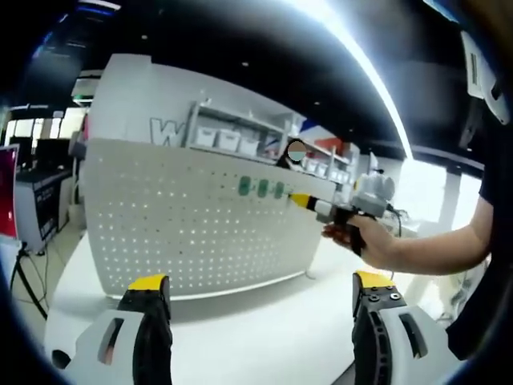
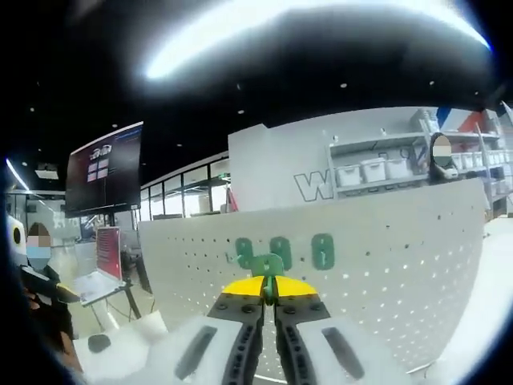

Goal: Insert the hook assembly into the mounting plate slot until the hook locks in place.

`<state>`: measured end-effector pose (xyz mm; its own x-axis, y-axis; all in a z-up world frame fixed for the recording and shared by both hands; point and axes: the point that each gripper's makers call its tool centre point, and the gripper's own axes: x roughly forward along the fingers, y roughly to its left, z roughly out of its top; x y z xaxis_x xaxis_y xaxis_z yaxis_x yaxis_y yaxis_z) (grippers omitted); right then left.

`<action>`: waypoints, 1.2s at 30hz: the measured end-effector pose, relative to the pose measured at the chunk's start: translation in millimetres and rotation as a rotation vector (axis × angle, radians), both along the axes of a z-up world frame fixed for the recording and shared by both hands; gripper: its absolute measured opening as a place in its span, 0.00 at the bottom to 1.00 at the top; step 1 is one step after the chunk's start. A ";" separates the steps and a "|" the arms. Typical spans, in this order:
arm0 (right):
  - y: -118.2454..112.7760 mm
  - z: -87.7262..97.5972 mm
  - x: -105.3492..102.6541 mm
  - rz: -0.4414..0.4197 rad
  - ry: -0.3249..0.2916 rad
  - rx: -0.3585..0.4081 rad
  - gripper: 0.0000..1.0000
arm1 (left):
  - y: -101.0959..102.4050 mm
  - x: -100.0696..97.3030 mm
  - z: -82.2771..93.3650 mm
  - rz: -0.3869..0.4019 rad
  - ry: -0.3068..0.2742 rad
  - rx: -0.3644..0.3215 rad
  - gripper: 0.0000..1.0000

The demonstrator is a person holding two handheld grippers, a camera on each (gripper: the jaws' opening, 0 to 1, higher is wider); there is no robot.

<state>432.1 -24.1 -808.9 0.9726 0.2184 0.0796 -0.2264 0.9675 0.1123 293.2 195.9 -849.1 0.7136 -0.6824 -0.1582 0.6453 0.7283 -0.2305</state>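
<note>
While the left claw (image 1: 255, 293) stands apart above the white desk (image 1: 264, 329), the right claw (image 2: 269, 289) is clamped on a green hook (image 2: 267, 265), pressed against the pegboard (image 2: 385, 257) just ahead.

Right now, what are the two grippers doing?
Left gripper: open, holding nothing.
Right gripper: shut on a green hook at the pegboard.

Pegboard (image 1: 184, 233): we saw it upright on the desk (image 1: 264, 329).
Hooks (image 2: 280, 250): we found them on the pegboard's face.
Shelves (image 2: 377, 168): behind the pegboard.
</note>
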 end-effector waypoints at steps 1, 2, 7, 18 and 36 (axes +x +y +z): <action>-2.6 0.0 1.4 -0.005 0.000 0.000 0.00 | 0.0 0.1 -0.3 0.001 0.001 -0.001 0.95; -6.2 -0.1 3.1 -0.015 -0.001 0.000 0.00 | 0.2 0.4 -1.1 0.003 0.004 -0.001 0.95; -21.5 0.9 8.4 -0.056 -0.006 0.005 0.00 | 4.6 1.8 -6.0 0.011 0.015 0.008 0.94; -57.2 2.3 18.5 -0.148 -0.015 0.013 0.00 | 11.8 5.9 -12.9 0.028 0.035 0.028 0.93; -85.3 10.8 41.6 -0.214 -0.043 0.023 0.00 | 14.9 10.3 -19.4 0.036 0.049 0.047 0.91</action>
